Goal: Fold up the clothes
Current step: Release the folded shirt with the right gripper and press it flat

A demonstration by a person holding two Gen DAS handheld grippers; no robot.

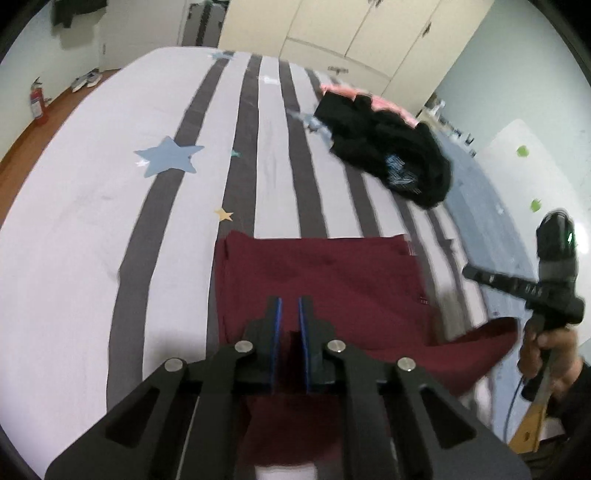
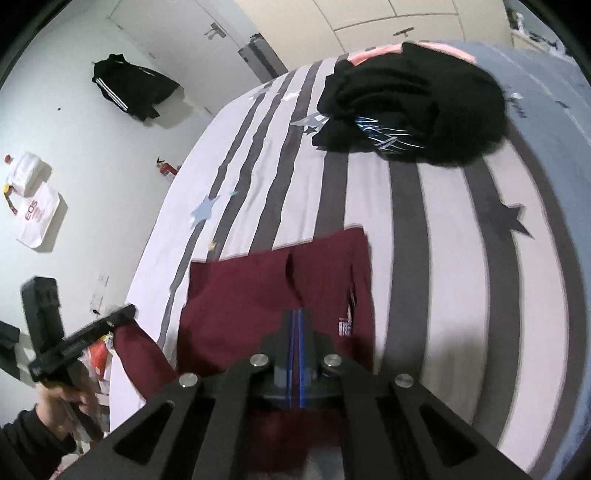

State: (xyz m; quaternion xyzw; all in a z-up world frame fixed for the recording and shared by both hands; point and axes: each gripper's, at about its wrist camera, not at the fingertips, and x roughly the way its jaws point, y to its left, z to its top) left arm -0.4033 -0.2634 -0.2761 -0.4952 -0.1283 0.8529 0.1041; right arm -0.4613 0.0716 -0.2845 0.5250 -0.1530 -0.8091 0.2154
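Observation:
A maroon garment (image 1: 325, 284) lies flat on the striped bed near its front edge, and also shows in the right wrist view (image 2: 266, 295). My left gripper (image 1: 290, 306) hovers over its near part with a small gap between the blue pads; nothing is between them. My right gripper (image 2: 296, 317) is above the garment's near edge with its pads closed together, empty. A flap of the maroon garment (image 1: 484, 347) hangs over the bed's edge. A crumpled black garment (image 1: 391, 155) with a light print lies farther back, seen also in the right wrist view (image 2: 413, 107).
A pink garment (image 2: 373, 55) lies under the black one. The striped bed cover (image 1: 92, 221) has star patches. Wardrobe doors (image 1: 351, 33) stand behind the bed. A black jacket (image 2: 133, 88) hangs on the wall. A fire extinguisher (image 1: 37, 103) stands on the floor.

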